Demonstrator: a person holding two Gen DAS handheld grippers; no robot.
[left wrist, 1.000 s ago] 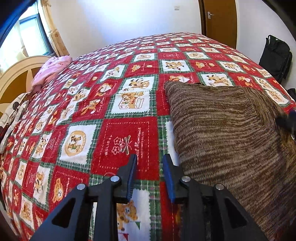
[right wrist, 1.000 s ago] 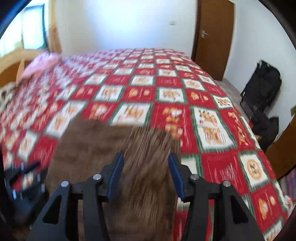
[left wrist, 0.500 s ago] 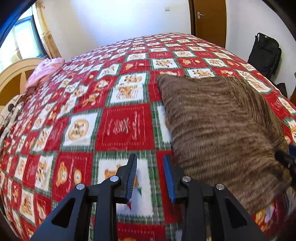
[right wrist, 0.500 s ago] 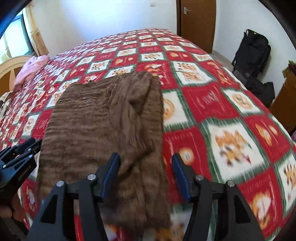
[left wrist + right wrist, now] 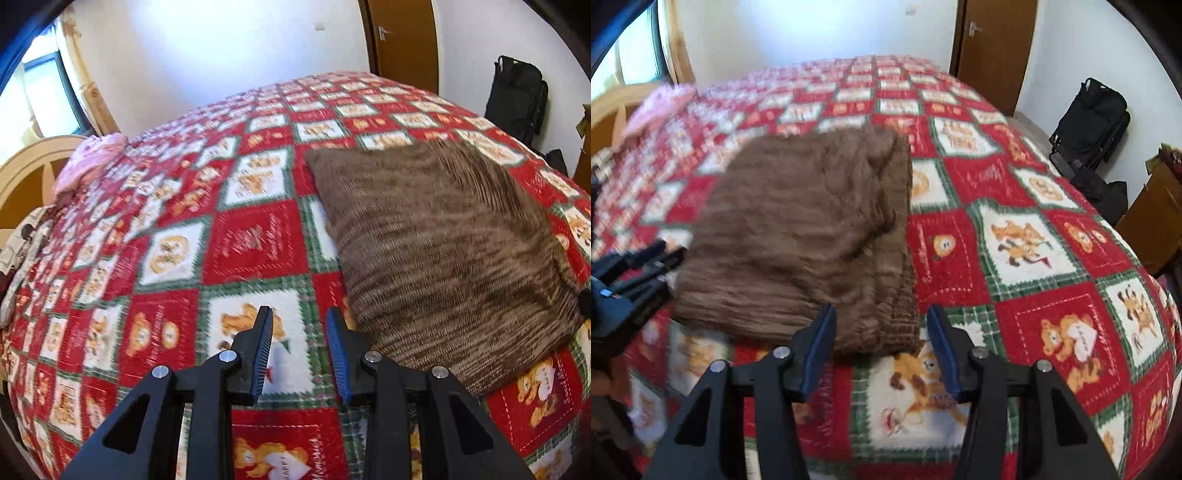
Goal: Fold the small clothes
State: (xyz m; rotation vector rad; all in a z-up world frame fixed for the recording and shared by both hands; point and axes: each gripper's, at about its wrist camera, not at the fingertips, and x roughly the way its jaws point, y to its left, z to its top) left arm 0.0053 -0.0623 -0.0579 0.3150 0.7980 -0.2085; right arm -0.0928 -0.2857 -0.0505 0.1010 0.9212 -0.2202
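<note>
Pulling back toward the near bed edge: left gripper [image 5: 299,345] now left of brown knit [image 5: 443,251], released, empty; knit lies folded on quilt [image 5: 255,243]; right gripper [image 5: 882,339] before its near hem, jaws closing on nothing – fold likely finished

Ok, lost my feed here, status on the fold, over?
Left gripper open, empty. Right gripper empty, jaws closing. Folded brown knitted garment lies flat on the red patchwork bedspread, ungripped. Nothing in the way.
</note>
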